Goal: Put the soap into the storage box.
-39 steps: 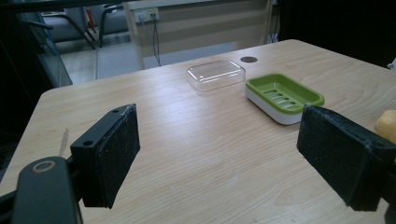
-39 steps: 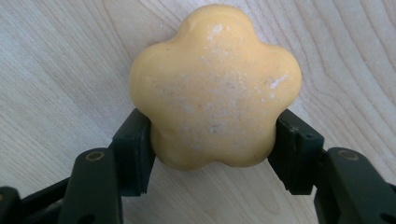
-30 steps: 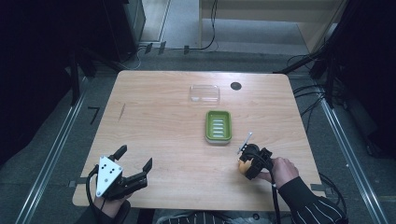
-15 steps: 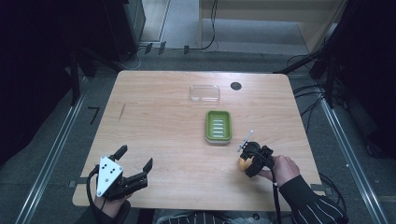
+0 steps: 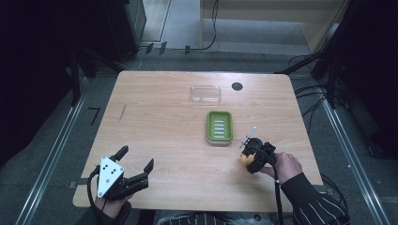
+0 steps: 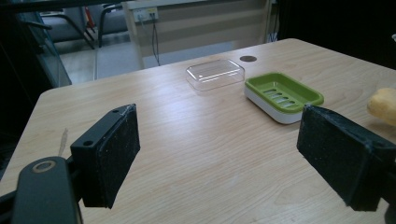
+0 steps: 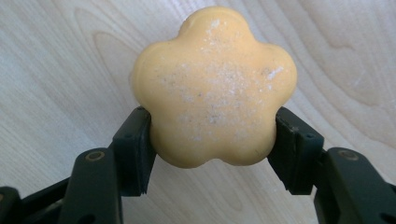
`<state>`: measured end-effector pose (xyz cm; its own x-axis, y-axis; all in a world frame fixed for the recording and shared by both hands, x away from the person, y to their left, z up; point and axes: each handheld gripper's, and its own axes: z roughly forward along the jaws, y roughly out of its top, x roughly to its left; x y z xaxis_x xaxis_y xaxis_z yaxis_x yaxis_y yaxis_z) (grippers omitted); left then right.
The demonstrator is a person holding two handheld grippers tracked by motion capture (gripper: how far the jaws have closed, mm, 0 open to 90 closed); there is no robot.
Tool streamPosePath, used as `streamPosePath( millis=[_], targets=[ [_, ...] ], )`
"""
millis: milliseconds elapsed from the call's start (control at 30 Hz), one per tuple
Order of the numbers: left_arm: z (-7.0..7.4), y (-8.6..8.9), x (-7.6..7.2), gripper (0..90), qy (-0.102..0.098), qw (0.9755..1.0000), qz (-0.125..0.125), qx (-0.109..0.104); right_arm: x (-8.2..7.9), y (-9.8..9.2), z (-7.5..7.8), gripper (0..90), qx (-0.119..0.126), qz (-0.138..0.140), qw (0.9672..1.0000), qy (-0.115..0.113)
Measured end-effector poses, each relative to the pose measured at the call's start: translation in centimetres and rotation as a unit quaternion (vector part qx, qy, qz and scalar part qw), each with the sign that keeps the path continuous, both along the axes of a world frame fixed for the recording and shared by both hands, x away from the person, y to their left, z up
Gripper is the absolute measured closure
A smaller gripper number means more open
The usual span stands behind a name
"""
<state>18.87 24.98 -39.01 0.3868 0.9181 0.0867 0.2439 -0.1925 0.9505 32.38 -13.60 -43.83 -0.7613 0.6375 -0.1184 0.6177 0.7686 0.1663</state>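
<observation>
A yellow flower-shaped soap (image 7: 215, 91) sits between the jaws of my right gripper (image 7: 212, 149), which is shut on it just above the wooden table. From above, the soap (image 5: 244, 159) and right gripper (image 5: 251, 152) are at the table's front right, a little in front of a green soap dish (image 5: 219, 126). A clear plastic lid (image 5: 205, 93) lies behind the dish. My left gripper (image 5: 136, 161) rests open at the front left corner, its jaws wide apart with nothing between them. In the left gripper view the dish (image 6: 284, 95), the lid (image 6: 215, 73) and the soap's edge (image 6: 384, 105) lie ahead.
A round dark hole (image 5: 237, 86) marks the table (image 5: 159, 122) near its back edge. A thin pencil-like mark (image 5: 122, 111) lies at the left. Dark floor, rails and cables surround the table.
The right gripper with the soap has shifted slightly toward the green dish. The left gripper has not moved.
</observation>
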Motion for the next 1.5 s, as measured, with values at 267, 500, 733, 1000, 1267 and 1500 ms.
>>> streamPosePath(
  millis=[267,500,733,1000,1267,1500],
  targets=[
    [0.0,0.0,0.0,13.7,0.000,1.0000,0.000,0.000,0.4,0.3,0.2,39.8,-0.005,0.002,1.0000,-0.001],
    [0.0,0.0,0.0,13.7,0.000,1.0000,0.000,-0.001,0.8,0.7,0.3,39.8,-0.006,0.007,0.9999,-0.009],
    [0.0,0.1,0.0,13.7,0.000,1.0000,0.001,-0.002,1.3,0.8,1.0,39.8,-0.005,0.006,0.9998,-0.020],
    [0.0,0.0,0.0,13.7,0.001,1.0000,0.001,-0.001,1.7,1.1,1.5,39.8,-0.002,0.006,0.9996,-0.026],
    [0.0,0.1,0.0,13.7,0.001,1.0000,0.000,-0.001,2.3,1.6,1.8,39.8,-0.002,0.010,0.9995,-0.030],
    [0.0,0.1,0.0,13.7,0.001,1.0000,0.000,-0.001,2.7,1.8,2.1,39.8,-0.001,0.011,0.9993,-0.034]
  ],
)
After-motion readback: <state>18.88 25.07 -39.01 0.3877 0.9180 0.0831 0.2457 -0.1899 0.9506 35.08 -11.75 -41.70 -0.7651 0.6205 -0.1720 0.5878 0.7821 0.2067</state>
